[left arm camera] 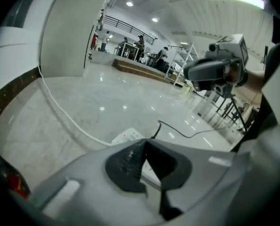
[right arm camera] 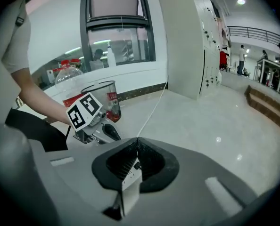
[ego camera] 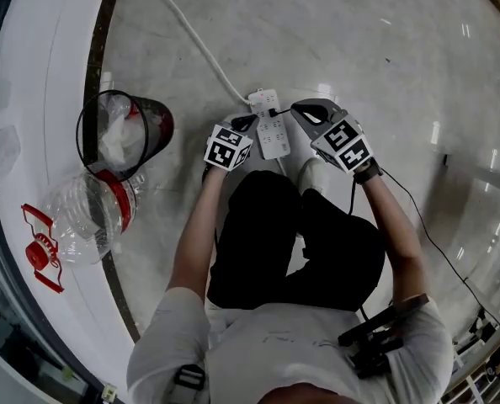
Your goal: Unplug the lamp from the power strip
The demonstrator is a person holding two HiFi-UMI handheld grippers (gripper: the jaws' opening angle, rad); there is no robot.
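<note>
A white power strip [ego camera: 273, 135] lies on the pale stone floor in front of the crouching person. A black plug [ego camera: 272, 112] sits in its far end, and a thin black cord [left arm camera: 177, 132] runs off from it to the right. My left gripper [ego camera: 250, 122] hovers at the strip's left edge, jaw tips together and empty. My right gripper [ego camera: 297, 108] hangs just right of the plug, also shut with nothing held. In the left gripper view the strip [left arm camera: 127, 136] shows just beyond the closed tips [left arm camera: 144, 141]. In the right gripper view it shows beneath the tips [right arm camera: 137, 140].
The strip's thick white cable [ego camera: 191, 32] trails away up and to the left. A black wire waste bin [ego camera: 124, 133] and a large clear bottle with a red cap [ego camera: 86, 217] stand at the left by the white wall base. People stand far off in the hall.
</note>
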